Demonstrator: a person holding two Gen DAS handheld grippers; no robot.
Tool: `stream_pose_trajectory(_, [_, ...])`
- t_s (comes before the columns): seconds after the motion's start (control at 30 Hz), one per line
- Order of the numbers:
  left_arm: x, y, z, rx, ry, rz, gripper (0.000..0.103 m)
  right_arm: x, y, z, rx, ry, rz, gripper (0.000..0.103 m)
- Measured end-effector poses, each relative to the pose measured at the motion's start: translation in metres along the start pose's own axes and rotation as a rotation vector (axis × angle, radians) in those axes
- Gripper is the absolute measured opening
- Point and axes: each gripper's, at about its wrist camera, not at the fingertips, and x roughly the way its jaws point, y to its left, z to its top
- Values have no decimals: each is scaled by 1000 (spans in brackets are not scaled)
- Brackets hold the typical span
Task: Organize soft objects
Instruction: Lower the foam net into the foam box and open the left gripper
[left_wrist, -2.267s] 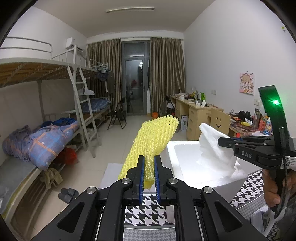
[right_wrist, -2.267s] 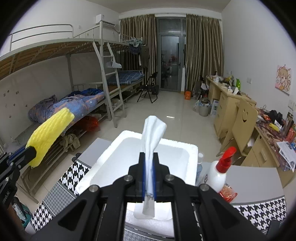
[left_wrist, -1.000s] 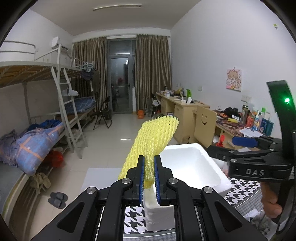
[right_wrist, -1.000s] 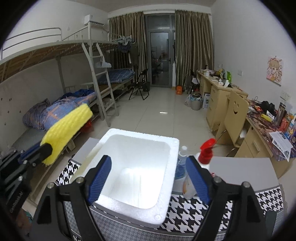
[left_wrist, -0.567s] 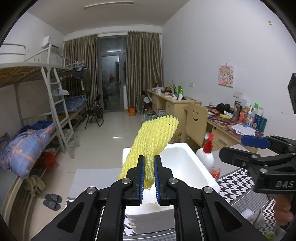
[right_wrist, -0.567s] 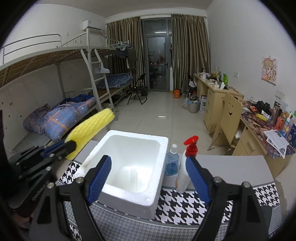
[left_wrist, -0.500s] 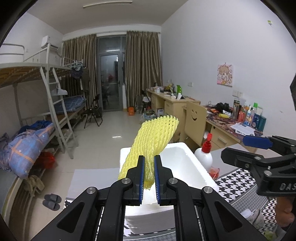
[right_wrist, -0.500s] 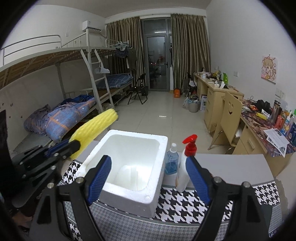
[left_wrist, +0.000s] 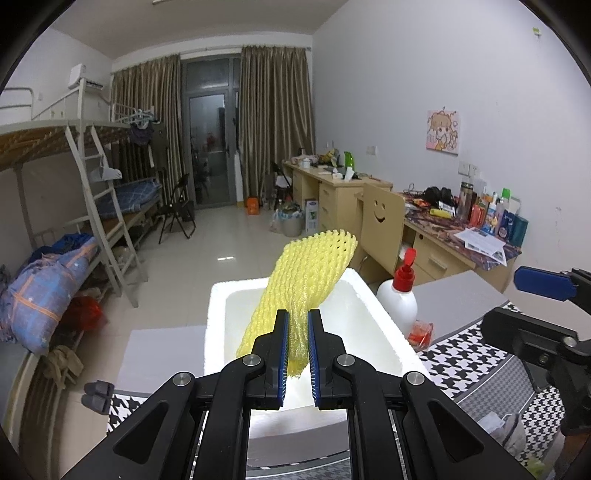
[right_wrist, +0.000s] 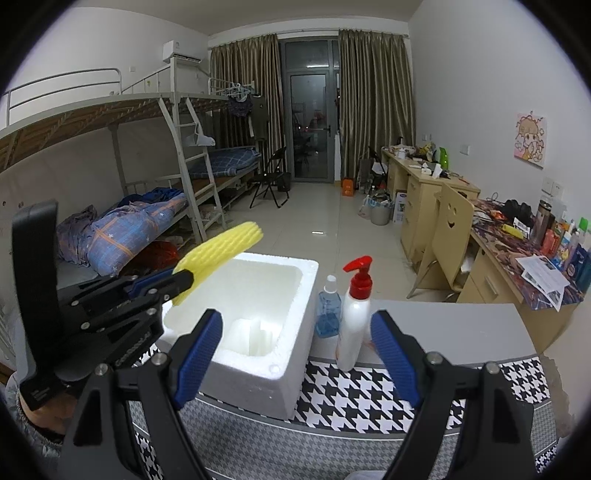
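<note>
Centre frame, left tool pinching yellow foam net, long axis tilted over foam box; right tool spread, empty.

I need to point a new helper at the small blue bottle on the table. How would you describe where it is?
Find the white foam box on the houndstooth tablecloth. Just to its right stand two bottles: the blue bottle is the shorter one nearest the box, clear with blue liquid and a pale cap, while its taller neighbour is a white pump bottle with a red top.
</note>
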Motion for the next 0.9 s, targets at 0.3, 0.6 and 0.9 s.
stream_pose_trajectory(0.3, [22, -4, -4, 4, 62, -3, 11, 0, -6, -8, 4, 10, -7, 86])
stream_pose_trajectory(0.6, [46, -7, -7, 1, 115, 7, 10, -3, -17, -13, 30, 18, -18, 86])
stream_pose_trajectory(0.9, [63, -5, -9, -10, 161, 36, 58, -4, -25, -16, 49, 25, -16, 86])
